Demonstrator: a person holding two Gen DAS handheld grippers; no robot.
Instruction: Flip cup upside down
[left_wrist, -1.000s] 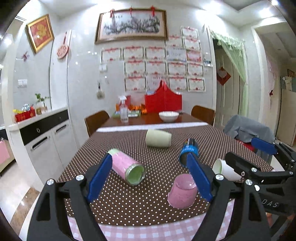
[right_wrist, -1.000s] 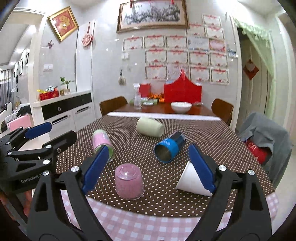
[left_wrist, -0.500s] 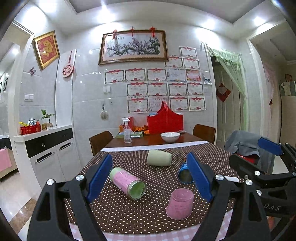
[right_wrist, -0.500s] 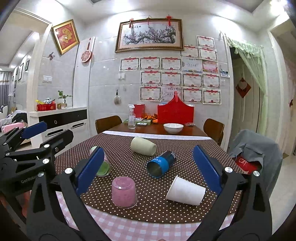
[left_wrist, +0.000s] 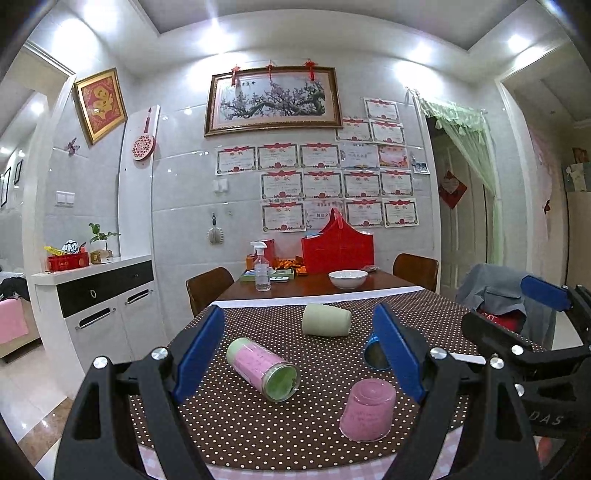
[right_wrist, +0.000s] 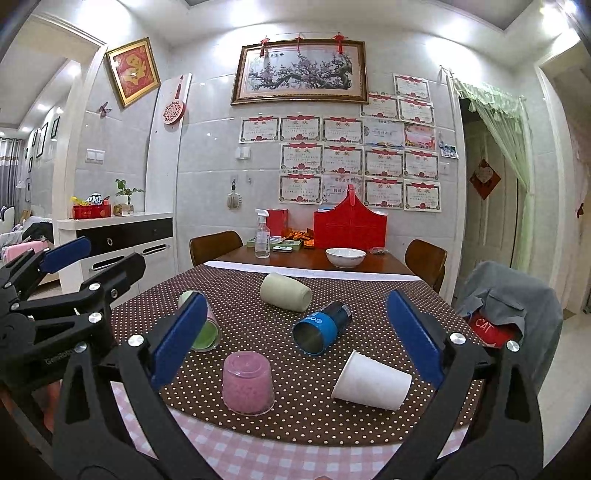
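Note:
Several cups are on a brown dotted tablecloth (left_wrist: 258, 417). A pink cup (left_wrist: 367, 410) (right_wrist: 248, 387) stands upside down near the front edge. A pink and green cup (left_wrist: 264, 369) (right_wrist: 205, 330), a pale green cup (left_wrist: 325, 319) (right_wrist: 285, 292), a blue cup (right_wrist: 322, 328) (left_wrist: 373, 355) and a white paper cup (right_wrist: 371, 381) lie on their sides. My left gripper (left_wrist: 301, 354) is open and empty, held back above the table's near edge. My right gripper (right_wrist: 297, 338) is open and empty, also held back from the cups.
A white bowl (right_wrist: 345, 257), a spray bottle (right_wrist: 262, 240) and a red basket (right_wrist: 350, 226) stand at the table's far end. Wooden chairs (right_wrist: 216, 245) flank it. A chair with a grey jacket (right_wrist: 509, 295) is at the right, a white cabinet (left_wrist: 99, 299) at the left.
Both grippers have pulled back and tilted up from the table. The cups look smaller and lower in the views. No cup has moved.

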